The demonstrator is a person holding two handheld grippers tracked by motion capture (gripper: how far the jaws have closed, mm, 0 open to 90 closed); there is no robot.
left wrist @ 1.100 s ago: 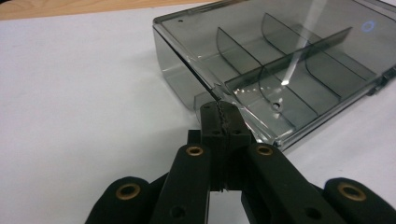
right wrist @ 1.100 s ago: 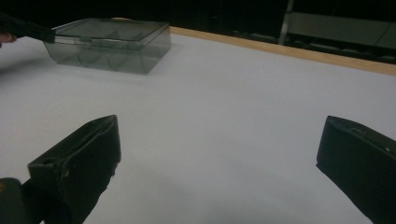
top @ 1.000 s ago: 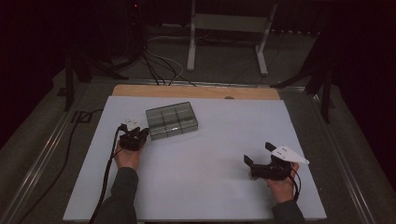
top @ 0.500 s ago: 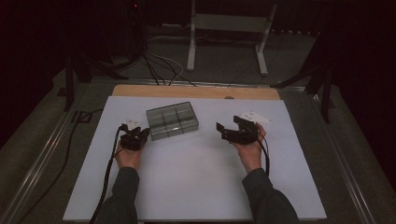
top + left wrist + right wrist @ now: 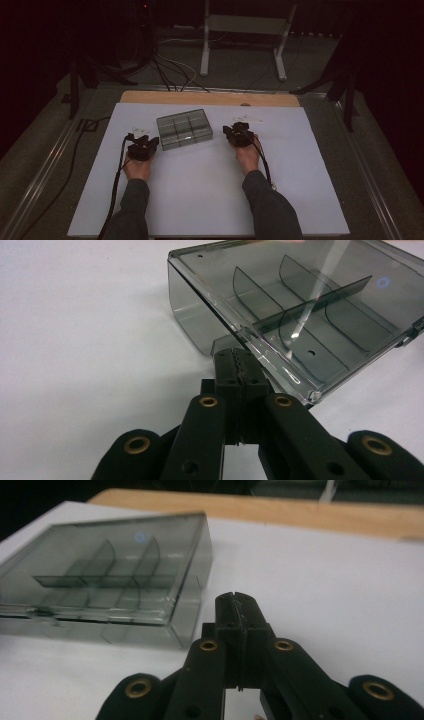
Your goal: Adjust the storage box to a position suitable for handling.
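On the white table [image 5: 210,200] sits a smoky clear box [image 5: 184,129], lid shut, dividers visible inside — it lies toward the far side, just short of the wooden strip [image 5: 210,98] along the table's far edge. Left tongs [image 5: 145,146] are at the box's near left corner, right up against it; in the left gripper view the tongs [image 5: 240,371] are pressed together, tips touching or nearly touching the box's lower edge under the lid rim — can't tell if anything is pinched. Box [image 5: 300,315] looks tilted in that view. Right tongs [image 5: 233,133] sit just beside the box's right side, apart from it; their jaws have just been closing and now meet with nothing between them. In the right gripper view the tongs [image 5: 236,611] are closed, the box [image 5: 107,575] to their left and slightly ahead, with bare table in front. Both hands rest on the table, sleeves coming in from the near edge. Cables trail back from each gripper.
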